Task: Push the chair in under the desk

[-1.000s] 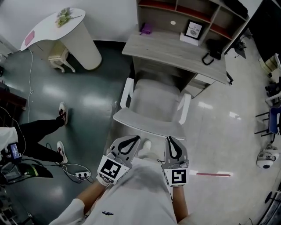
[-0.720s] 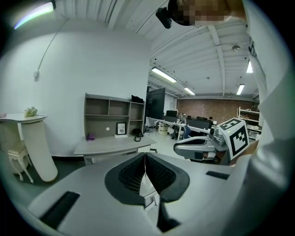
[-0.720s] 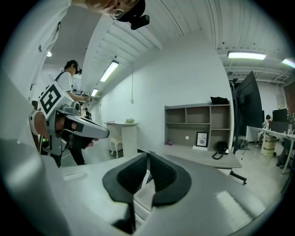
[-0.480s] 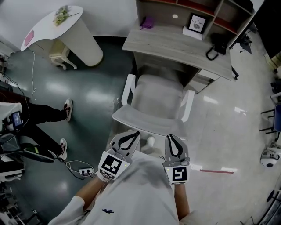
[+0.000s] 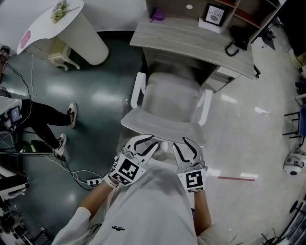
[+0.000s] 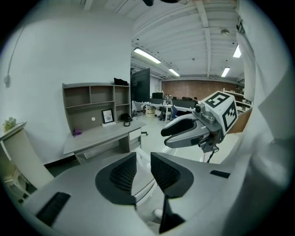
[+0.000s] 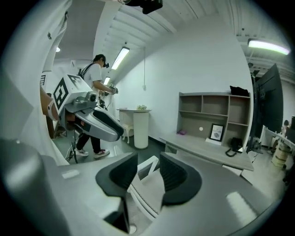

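Chair (image 5: 165, 107) sits half out from the desk (image 5: 191, 40). Left gripper (image 5: 143, 142) and right gripper (image 5: 187, 145) have just been opening, backrest edge in each gap, unclamped. Next, likely: clamp and push straight in.

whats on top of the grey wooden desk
A small purple object, a framed picture and a black looped item, in front of a shelf unit. The shelf boards hide anything deeper inside.

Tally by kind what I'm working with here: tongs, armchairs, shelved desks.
Tongs: 2, the left tongs and the right tongs, jaws just opened, nothing gripped between them
Armchairs: 1, the white armchair
Desks: 1, the shelved desk
Total: 4
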Demonstrator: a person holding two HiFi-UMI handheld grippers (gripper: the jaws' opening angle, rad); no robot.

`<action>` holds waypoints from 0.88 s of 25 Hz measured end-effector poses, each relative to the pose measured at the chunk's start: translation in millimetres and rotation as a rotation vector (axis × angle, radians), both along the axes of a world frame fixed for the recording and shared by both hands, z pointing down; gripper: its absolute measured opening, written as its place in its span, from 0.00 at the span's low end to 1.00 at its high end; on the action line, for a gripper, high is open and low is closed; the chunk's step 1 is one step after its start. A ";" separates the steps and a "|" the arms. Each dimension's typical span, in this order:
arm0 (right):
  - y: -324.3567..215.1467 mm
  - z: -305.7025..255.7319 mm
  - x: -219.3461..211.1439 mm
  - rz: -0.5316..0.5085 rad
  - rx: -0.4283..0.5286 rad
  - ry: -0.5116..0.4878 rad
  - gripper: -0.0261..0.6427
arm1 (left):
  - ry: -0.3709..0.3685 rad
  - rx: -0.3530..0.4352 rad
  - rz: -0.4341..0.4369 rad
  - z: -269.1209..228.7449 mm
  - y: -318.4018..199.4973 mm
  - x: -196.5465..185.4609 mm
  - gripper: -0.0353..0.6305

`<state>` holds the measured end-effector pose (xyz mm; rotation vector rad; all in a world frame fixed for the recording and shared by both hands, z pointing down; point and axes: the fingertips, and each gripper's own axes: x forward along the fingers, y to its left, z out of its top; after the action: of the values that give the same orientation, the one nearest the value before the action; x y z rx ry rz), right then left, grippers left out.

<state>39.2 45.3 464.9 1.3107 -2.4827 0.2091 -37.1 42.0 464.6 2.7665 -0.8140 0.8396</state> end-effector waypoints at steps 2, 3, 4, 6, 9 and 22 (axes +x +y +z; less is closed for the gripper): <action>-0.2 8.2 -4.3 -0.041 -0.023 0.025 0.27 | -0.037 0.000 0.041 9.1 -0.9 2.9 0.19; 0.2 12.7 -6.2 -0.058 -0.041 0.042 0.28 | -0.054 0.001 0.061 13.8 -2.1 3.9 0.21; 0.3 17.8 -7.7 -0.075 -0.051 0.056 0.29 | -0.069 -0.002 0.081 19.2 -3.1 5.0 0.23; -0.6 29.5 -9.5 -0.104 -0.053 0.073 0.30 | -0.096 -0.021 0.120 33.2 -3.7 8.3 0.27; -3.4 45.9 -13.3 -0.132 -0.085 0.080 0.30 | -0.150 -0.052 0.180 54.6 -2.2 12.6 0.31; 9.4 101.6 -28.3 -0.309 -0.175 0.277 0.32 | -0.357 -0.075 0.296 110.0 2.4 1.1 0.35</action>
<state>10.8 54.7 566.5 0.8128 -2.3285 0.1534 -36.0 44.4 574.6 2.7476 -0.4052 1.4142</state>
